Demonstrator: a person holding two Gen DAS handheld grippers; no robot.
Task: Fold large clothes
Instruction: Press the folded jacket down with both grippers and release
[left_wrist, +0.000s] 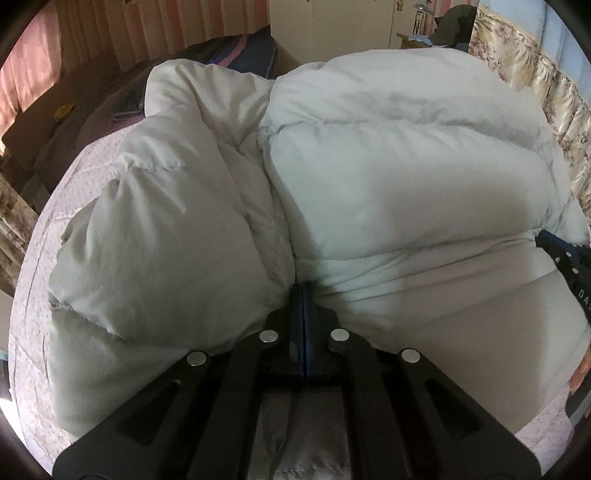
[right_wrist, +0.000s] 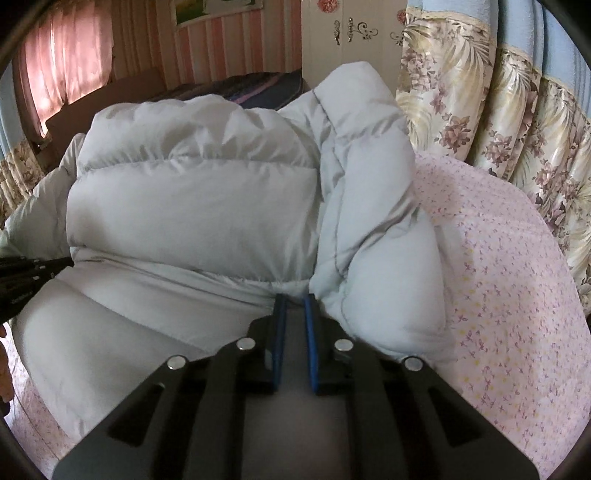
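Observation:
A pale grey-white puffer jacket (left_wrist: 388, 177) lies bunched on the bed, also filling the right wrist view (right_wrist: 207, 206). A sleeve lies folded along its left side (left_wrist: 166, 229) and another along its right side (right_wrist: 373, 229). My left gripper (left_wrist: 303, 291) is shut on the jacket's near hem, pads pressed together with fabric between them. My right gripper (right_wrist: 294, 301) has its blue pads a little apart, with a fold of the hem between them. Each gripper shows at the edge of the other's view, the right one (left_wrist: 565, 258) and the left one (right_wrist: 26, 277).
The bed has a pink floral sheet (right_wrist: 509, 266). Flowered curtains (right_wrist: 480, 110) hang at the right. A dark striped blanket (left_wrist: 240, 55) lies at the far end of the bed, with a white cupboard (right_wrist: 351, 33) behind.

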